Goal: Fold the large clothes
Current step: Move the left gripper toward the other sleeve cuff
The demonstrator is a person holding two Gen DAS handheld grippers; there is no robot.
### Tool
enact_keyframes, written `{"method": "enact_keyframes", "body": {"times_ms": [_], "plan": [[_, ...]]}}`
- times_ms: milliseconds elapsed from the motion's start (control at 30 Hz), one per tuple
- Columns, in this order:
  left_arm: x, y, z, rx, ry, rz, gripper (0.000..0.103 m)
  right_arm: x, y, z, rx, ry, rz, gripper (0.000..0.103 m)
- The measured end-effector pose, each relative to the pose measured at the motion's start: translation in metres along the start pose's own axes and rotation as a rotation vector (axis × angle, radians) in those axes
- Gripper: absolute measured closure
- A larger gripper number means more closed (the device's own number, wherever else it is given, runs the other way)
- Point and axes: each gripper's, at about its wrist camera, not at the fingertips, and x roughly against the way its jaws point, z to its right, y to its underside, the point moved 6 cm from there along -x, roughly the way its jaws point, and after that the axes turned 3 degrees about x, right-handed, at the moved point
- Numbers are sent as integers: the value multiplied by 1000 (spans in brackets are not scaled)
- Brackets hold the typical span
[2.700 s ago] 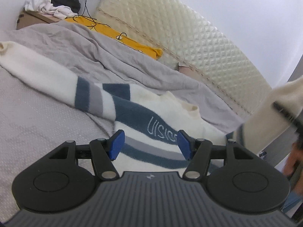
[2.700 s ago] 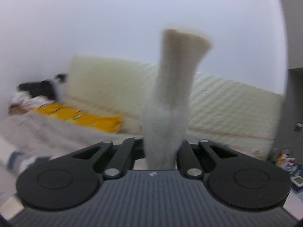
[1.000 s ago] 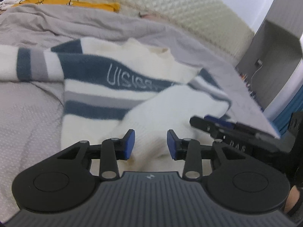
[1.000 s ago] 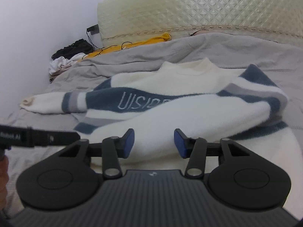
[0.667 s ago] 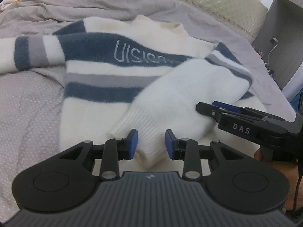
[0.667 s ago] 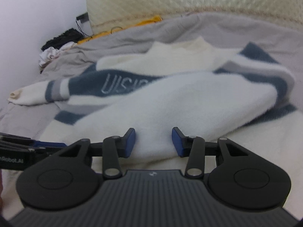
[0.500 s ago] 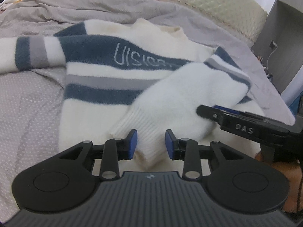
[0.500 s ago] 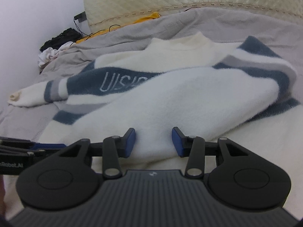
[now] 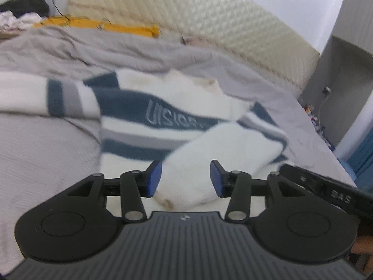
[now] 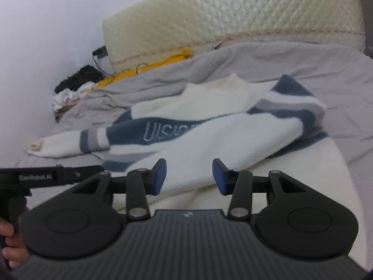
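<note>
A cream sweater (image 9: 163, 107) with navy and grey stripes and pale lettering lies flat on the grey bed (image 9: 42, 154). One sleeve (image 9: 228, 149) is folded across its body, and the other sleeve (image 10: 70, 144) stretches out to the left. My left gripper (image 9: 185, 177) hovers over the folded sleeve's cuff (image 9: 184, 193); its jaws are opening and the cuff shows in the gap, unpressed. My right gripper (image 10: 189, 176) stands open above the folded sleeve (image 10: 233, 144), gripping nothing. Each gripper shows at the edge of the other's view: the right gripper (image 9: 326, 191) and the left gripper (image 10: 51, 175).
A quilted cream headboard (image 10: 233, 21) runs behind the bed. A yellow cloth (image 10: 149, 67) with cables and a heap of dark and white clothes (image 10: 74, 86) lie at the back left. A grey cabinet (image 9: 345, 88) stands right of the bed. A hand (image 10: 11, 240) grips the left tool.
The right gripper, which held the sleeve up in the air, has laid it across the sweater and let go. Both grippers have since drawn back and up; the left jaws stand wider.
</note>
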Motion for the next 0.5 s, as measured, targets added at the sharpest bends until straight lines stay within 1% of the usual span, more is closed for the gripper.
{"method": "enact_keyframes", "body": {"times_ms": [67, 133, 200, 267, 333, 433, 500], "plan": [[10, -8, -6, 20, -25, 20, 48, 14, 0, -3, -17, 11, 16, 57], [17, -18, -15, 54, -46, 22, 44, 24, 5, -5, -41, 20, 13, 57], [23, -31, -31, 99, -73, 27, 43, 32, 12, -7, -63, 18, 7, 57], [30, -46, -53, 149, -103, 34, 43, 39, 18, -10, -65, 32, -2, 56], [36, -60, -81, 219, -132, 27, 43, 41, 19, -16, -35, 29, -5, 55], [49, -78, -125, 274, -191, 30, 41, 38, 16, -24, 9, 27, 2, 55], [60, -89, -159, 319, -212, 34, 39, 35, 17, -27, 18, 21, 0, 52]]}}
